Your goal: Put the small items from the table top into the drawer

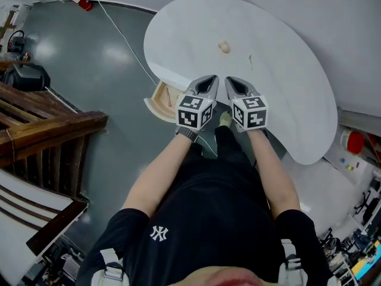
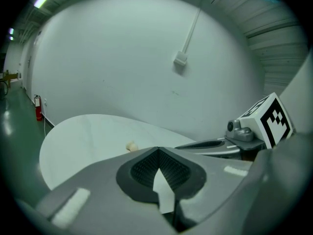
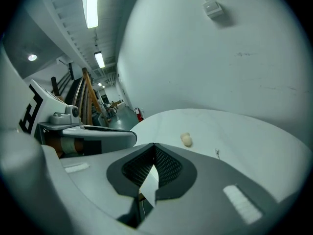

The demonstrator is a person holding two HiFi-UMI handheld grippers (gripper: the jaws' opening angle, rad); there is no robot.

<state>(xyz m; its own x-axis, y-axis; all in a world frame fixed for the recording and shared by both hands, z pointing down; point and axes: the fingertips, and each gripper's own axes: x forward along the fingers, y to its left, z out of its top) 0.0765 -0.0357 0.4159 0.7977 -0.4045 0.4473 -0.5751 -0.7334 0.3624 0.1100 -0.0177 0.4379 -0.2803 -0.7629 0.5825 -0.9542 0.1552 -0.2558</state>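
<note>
A small beige lump (image 1: 224, 46) lies on the white curved table (image 1: 190, 22), and a thin dark sliver (image 1: 250, 61) lies a little to its right. Both show in the right gripper view, the lump (image 3: 186, 139) and the sliver (image 3: 217, 152); the left gripper view shows only the lump (image 2: 131, 146). My left gripper (image 1: 211, 78) and right gripper (image 1: 229, 80) hover side by side over the table's near edge, short of both items. Each is shut, with nothing between the jaws. The wooden drawer (image 1: 159, 98) stands pulled out below the table's left edge, with a thin stick inside.
A dark wooden stair rail (image 1: 47, 130) runs along the left. A red fire extinguisher (image 1: 83, 3) stands by the far wall, and a white cable (image 1: 122, 37) crosses the grey floor. The person's shoe (image 1: 225, 119) is below the table edge. Boxes and clutter sit at the right.
</note>
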